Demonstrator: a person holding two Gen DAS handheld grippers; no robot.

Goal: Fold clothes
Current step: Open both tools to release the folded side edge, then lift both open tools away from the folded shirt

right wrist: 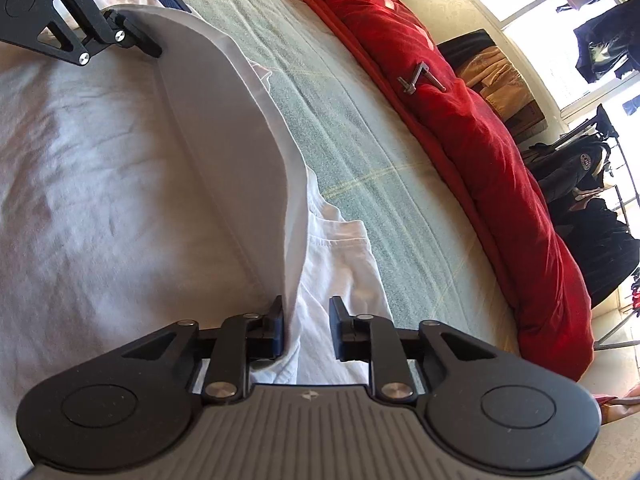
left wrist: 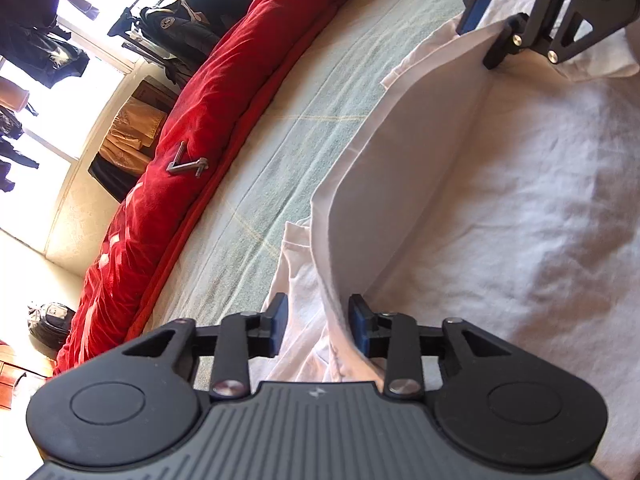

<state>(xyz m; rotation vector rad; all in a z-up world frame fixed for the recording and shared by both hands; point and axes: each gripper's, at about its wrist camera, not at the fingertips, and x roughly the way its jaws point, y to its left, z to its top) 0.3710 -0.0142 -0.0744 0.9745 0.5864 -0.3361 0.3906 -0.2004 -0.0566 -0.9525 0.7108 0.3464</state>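
White cotton makes up the garment (left wrist: 520, 208), which lies spread on a pale green bed cover (left wrist: 280, 120) and fills most of both wrist views; its far side and lower hem are cut off by the picture edges, so its full outline cannot be made out. One edge of it stands up as a curved flap (left wrist: 400, 168) running between the two grippers, with a smooth shaded inner face, while the flat part below is lightly creased. A second layer of white cloth shows under the flap beside the bed cover.

Left gripper (left wrist: 318, 326): jaws parted, the raised edge passing between the blue pads; the cloth lies against the right-hand pad only, so it is not clamped. Right gripper (right wrist: 306, 326): jaws likewise parted, the flap's edge against the left-hand pad, white cloth under the gap, no grip. Each gripper appears in the other's view only in part, cropped at the top corner.

Along the bed cover's far side lies a red quilt (left wrist: 192, 120) with a small grey metal piece (left wrist: 186, 166) on it; what that piece is cannot be told. Dark clothes (left wrist: 176, 28) hang against bright windows, overexposed and indistinct.
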